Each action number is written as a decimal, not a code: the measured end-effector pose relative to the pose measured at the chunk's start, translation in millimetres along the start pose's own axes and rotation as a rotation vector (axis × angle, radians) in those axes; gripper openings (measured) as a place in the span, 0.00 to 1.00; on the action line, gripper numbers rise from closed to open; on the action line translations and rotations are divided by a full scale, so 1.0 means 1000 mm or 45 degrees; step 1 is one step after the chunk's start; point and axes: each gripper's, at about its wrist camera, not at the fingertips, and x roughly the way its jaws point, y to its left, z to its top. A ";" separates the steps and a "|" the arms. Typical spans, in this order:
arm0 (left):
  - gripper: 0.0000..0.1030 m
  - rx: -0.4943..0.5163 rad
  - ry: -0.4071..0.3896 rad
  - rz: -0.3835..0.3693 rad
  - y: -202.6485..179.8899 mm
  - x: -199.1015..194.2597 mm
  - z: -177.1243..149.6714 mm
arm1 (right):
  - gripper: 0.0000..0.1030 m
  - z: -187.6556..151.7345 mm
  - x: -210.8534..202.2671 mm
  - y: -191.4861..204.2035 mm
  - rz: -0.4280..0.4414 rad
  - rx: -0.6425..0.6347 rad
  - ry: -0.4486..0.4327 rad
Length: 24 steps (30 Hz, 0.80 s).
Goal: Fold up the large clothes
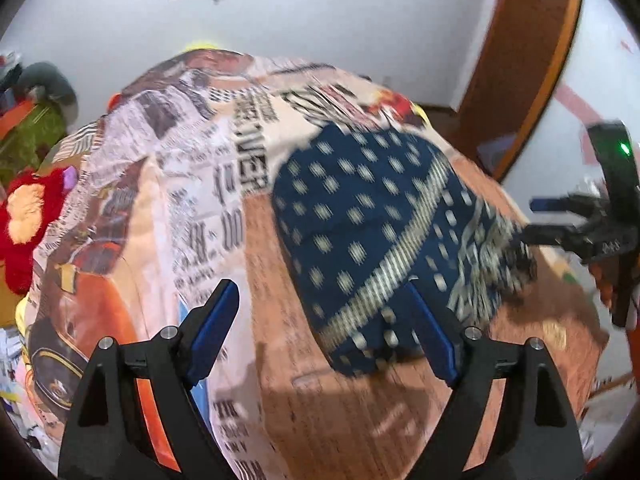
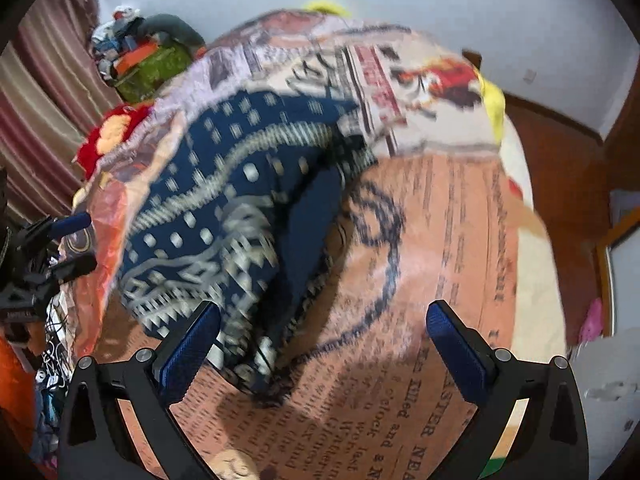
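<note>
Two open tools (image 1: 324,312) (image 2: 324,332), blue patterned garment (image 1: 360,216), newsprint bedsheet (image 2: 440,240) lettered "KILLED"

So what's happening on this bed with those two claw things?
A person holds a gripper in each hand to fold clothes. A dark blue patterned cloth lies folded over on a bedsheet with newspaper print. The left gripper and the right gripper both hang above it with jaws open and nothing between them. The pictures are blurred.
</note>
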 end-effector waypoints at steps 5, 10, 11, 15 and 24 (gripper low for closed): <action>0.82 -0.215 0.070 -0.077 0.030 0.030 0.022 | 1.00 0.026 0.003 0.000 0.112 0.121 -0.044; 0.82 -0.347 0.206 -0.220 0.042 0.071 0.024 | 1.00 0.040 0.047 -0.006 0.228 0.269 0.088; 0.82 -0.369 0.235 -0.253 0.042 0.080 0.023 | 1.00 0.041 0.061 -0.009 0.239 0.305 0.135; 0.85 -0.449 0.284 -0.388 0.045 0.102 0.019 | 1.00 0.040 0.099 -0.015 0.304 0.397 0.250; 0.96 -0.625 0.393 -0.641 0.050 0.154 0.008 | 1.00 0.050 0.131 0.007 0.428 0.326 0.284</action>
